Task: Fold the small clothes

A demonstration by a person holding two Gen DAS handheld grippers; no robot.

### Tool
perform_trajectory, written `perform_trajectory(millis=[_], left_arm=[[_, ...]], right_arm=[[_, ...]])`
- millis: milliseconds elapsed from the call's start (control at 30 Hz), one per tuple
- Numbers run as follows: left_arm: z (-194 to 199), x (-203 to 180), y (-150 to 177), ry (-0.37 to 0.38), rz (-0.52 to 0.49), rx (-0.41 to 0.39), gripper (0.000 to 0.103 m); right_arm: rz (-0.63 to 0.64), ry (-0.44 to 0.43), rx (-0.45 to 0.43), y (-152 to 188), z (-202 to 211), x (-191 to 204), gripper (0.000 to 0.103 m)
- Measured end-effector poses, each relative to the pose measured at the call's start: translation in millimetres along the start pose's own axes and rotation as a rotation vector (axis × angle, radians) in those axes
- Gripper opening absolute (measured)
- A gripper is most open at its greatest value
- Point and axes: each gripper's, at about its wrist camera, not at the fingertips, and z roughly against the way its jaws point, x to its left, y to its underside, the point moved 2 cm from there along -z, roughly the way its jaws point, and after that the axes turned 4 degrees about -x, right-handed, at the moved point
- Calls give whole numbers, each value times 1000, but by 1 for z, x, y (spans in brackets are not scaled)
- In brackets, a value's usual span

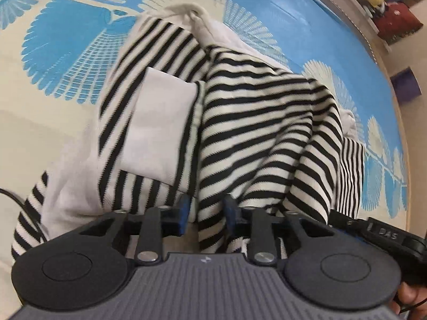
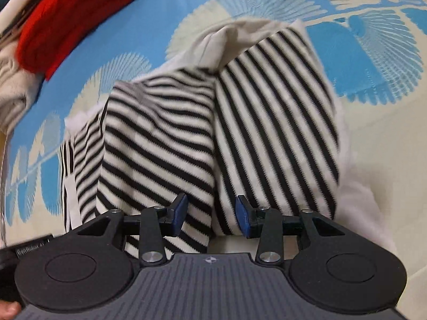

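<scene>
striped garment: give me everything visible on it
The striped garment is a black-and-white knit with plain white panels, one of them a pocket-like patch. It lies crumpled and partly folded on the blue and cream patterned sheet. The left hand-held gripper has a fold between its fingers; the right hand-held gripper straddles the near edge, fingers apart.

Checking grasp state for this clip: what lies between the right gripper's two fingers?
In the right wrist view, the striped garment lies between the open right gripper fingers; its near edge shows in the gap, with neither finger visibly pressing it.
</scene>
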Motion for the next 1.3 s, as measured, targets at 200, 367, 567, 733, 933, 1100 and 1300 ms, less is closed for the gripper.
perform_trajectory(millis=[200, 367, 567, 733, 933, 1100, 1300], left_arm=[[51, -8, -7, 62, -44, -179, 1], [105, 2, -24, 116, -68, -404, 1], [39, 69, -14, 13, 215, -44, 4], [39, 65, -16, 31, 175, -48, 25], [34, 55, -11, 17, 140, -42, 26], [57, 39, -13, 74, 57, -158, 2], [73, 31, -14, 69, -1, -190, 2]], right_arm=[[-171, -152, -223, -18, 45, -14, 0], [-270, -192, -410, -36, 100, -36, 0], [-356, 4, -124, -13, 49, -62, 0], [-266, 9, -142, -16, 47, -43, 15], [-234, 16, -95, -16, 31, -38, 42], [-254, 4, -199, -19, 55, -33, 1], [-245, 47, -270, -18, 82, -36, 1]])
